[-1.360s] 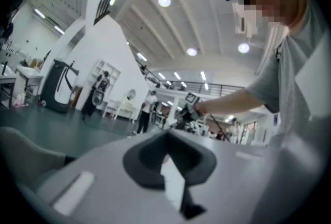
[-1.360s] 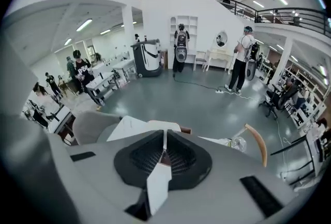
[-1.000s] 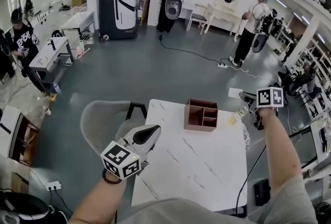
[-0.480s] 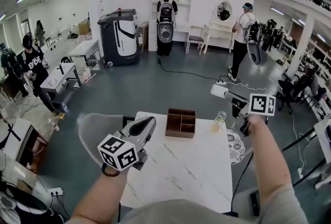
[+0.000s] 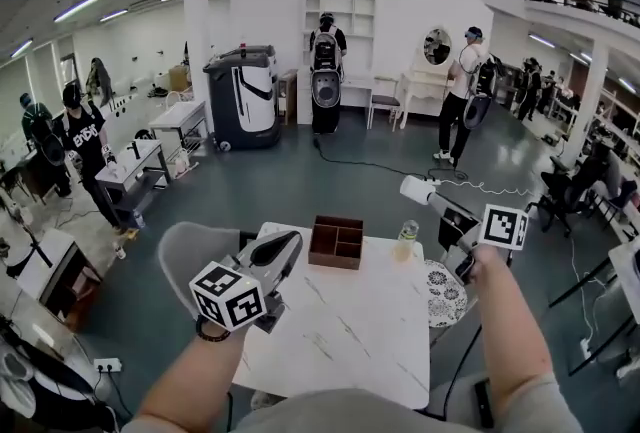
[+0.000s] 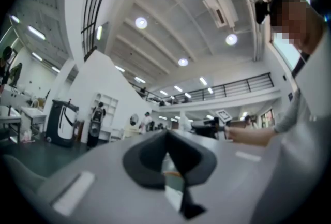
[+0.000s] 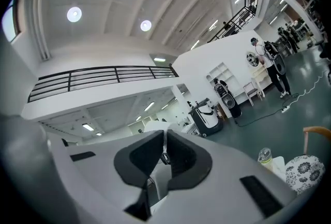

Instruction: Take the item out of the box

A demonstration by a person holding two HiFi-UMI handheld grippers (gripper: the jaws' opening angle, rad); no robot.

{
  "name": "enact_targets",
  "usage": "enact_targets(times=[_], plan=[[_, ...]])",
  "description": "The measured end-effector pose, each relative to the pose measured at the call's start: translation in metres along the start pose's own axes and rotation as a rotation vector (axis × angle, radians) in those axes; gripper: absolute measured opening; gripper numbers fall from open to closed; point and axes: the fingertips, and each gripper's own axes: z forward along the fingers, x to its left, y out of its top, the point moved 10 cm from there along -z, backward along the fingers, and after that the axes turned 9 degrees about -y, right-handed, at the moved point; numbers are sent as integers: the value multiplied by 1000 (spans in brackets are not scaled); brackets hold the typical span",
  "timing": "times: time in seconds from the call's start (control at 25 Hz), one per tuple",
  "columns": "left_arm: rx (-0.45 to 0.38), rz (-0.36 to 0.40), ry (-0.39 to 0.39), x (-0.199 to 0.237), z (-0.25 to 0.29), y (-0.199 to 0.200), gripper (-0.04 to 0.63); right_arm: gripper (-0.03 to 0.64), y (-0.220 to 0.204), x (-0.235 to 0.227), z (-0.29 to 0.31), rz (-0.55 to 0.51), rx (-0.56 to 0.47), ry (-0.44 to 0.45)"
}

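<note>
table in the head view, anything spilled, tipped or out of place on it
Nothing stands out. The wooden box sits flat near the far edge of the table, the bottle stands upright to its right, apart from it, and no spill shows on the top.

One table [image 5: 350, 331] stands near, with one box [image 5: 336, 241] and one bottle [image 5: 407, 239] at its far end. There are two grippers, the left gripper [image 5: 293, 240] and the right gripper [image 5: 412, 189]. One grey chair [image 5: 190, 256] is at the left and one patterned stool [image 5: 440, 286] at the right. Far off are one dark machine [image 5: 245, 96], one shelf [image 5: 340, 16] and one mirror [image 5: 436, 46]. Five people show plainly: a person by the shelf [image 5: 327, 81], a person by the mirror [image 5: 463, 91], and three at the left; those farther right are too small to count.
</note>
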Motion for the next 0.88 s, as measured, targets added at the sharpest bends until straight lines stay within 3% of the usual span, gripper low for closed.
enact_targets(times=[0.2,0.56,0.88], plan=[[-10,29,2,-18,1,26,2,25,12,21,-14,-13,-32,32],[-76,89,-77,-25,-6,75,3,25,30,66,-18,-76,-88,28],[-85,104,-176,3,-38,113,2,25,29,129,5,-105,-139,-17]])
